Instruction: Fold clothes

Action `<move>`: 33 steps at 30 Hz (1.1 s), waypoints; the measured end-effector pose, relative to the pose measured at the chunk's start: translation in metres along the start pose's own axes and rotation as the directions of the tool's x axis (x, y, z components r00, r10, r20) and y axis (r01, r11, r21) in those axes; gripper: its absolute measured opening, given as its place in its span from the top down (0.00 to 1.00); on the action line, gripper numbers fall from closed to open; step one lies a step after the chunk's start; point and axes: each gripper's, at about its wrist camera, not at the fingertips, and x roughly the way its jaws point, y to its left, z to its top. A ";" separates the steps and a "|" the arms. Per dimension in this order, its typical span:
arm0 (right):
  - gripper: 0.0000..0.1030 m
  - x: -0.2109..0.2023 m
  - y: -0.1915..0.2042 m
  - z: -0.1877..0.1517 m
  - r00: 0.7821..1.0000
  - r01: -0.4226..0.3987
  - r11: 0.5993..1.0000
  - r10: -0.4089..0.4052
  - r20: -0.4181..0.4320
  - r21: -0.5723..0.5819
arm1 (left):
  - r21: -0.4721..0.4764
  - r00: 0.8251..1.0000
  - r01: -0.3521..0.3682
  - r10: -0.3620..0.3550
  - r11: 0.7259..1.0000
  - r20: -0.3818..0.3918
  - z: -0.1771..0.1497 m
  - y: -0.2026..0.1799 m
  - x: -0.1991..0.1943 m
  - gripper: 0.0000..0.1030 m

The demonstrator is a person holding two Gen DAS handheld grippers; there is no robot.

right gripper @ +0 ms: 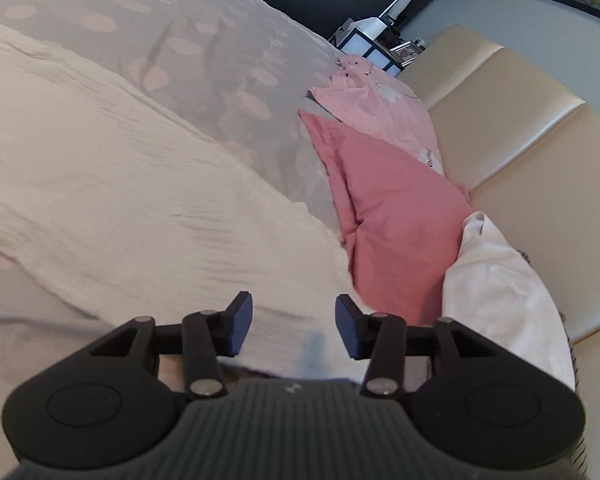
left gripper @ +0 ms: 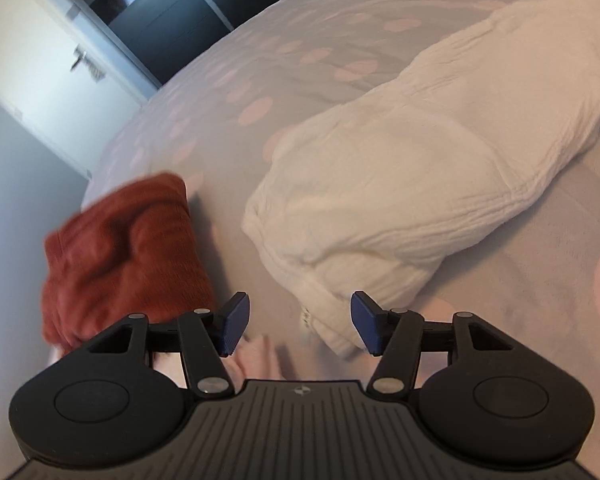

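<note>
A white crinkled garment [left gripper: 412, 168] lies folded lengthwise on the grey bedspread with pink dots [left gripper: 220, 92]. My left gripper [left gripper: 298, 326] is open just above the garment's near end, its fingers on either side of that end, holding nothing. In the right wrist view the same white garment [right gripper: 112, 184] fills the left and centre. My right gripper [right gripper: 294, 326] is open over its near edge, holding nothing.
A folded rust-red garment [left gripper: 124, 252] lies left of the left gripper. A pink pillow [right gripper: 388, 216], a pale pink pillow [right gripper: 380, 108] and a white cloth [right gripper: 496, 292] lie along the cream headboard [right gripper: 540, 140]. A white door [left gripper: 48, 72] stands beyond the bed.
</note>
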 end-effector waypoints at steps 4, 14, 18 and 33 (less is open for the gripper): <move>0.47 -0.024 0.016 -0.020 0.997 -0.070 0.997 0.070 0.015 0.038 | -0.235 0.996 0.069 -0.080 0.970 -0.036 -0.006 0.024 0.018 0.51; 0.47 -0.035 0.040 -0.017 0.991 -0.128 0.992 0.128 0.049 -0.003 | -0.566 0.976 0.184 -0.216 0.803 0.012 -0.004 0.086 0.053 0.58; 0.47 -0.030 0.043 -0.008 0.988 -0.146 0.989 0.146 0.059 0.011 | -0.596 0.967 0.197 -0.254 0.779 -0.013 -0.005 0.083 0.074 0.59; 0.47 -0.016 0.060 -0.001 0.986 -0.165 0.986 0.167 0.032 -0.036 | -0.521 0.932 0.357 -0.329 0.775 0.150 -0.022 0.082 0.022 0.89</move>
